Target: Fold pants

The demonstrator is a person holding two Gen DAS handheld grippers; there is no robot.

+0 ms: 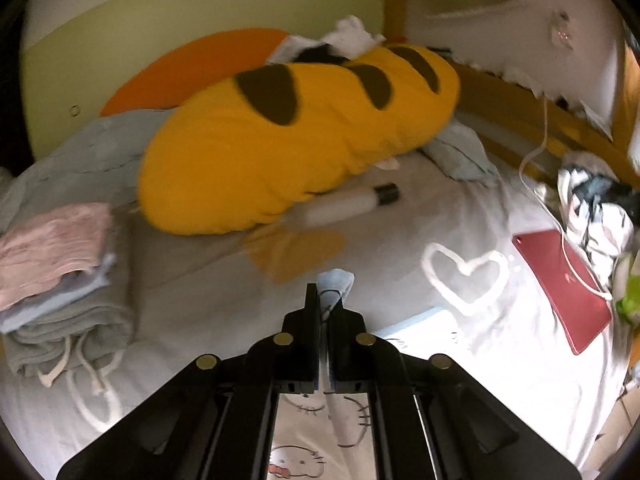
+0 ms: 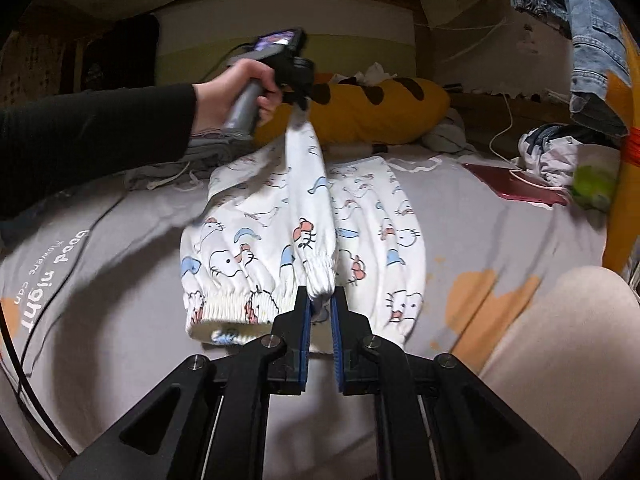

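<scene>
White pants (image 2: 256,220) printed with cartoon cats lie across the grey bed sheet (image 2: 500,232). One leg is lifted off the rest as a taut strip. My right gripper (image 2: 320,300) is shut on that leg's elastic cuff (image 2: 320,276) near the bed's front edge. A hand in a black sleeve holds my left gripper (image 2: 298,96) higher up at the back, shut on the strip's far end. In the left wrist view, my left gripper (image 1: 326,300) pinches a small tuft of pale fabric (image 1: 334,282), and the pants (image 1: 316,432) hang below between its arms.
A yellow striped plush pillow (image 1: 300,136) lies at the head of the bed beside a white tube (image 1: 344,204). Folded clothes (image 1: 56,272) are stacked at left. A red laptop (image 1: 564,288) with a white cable and a crumpled clothes heap (image 1: 592,208) sit at right. A knee (image 2: 560,340) rests front right.
</scene>
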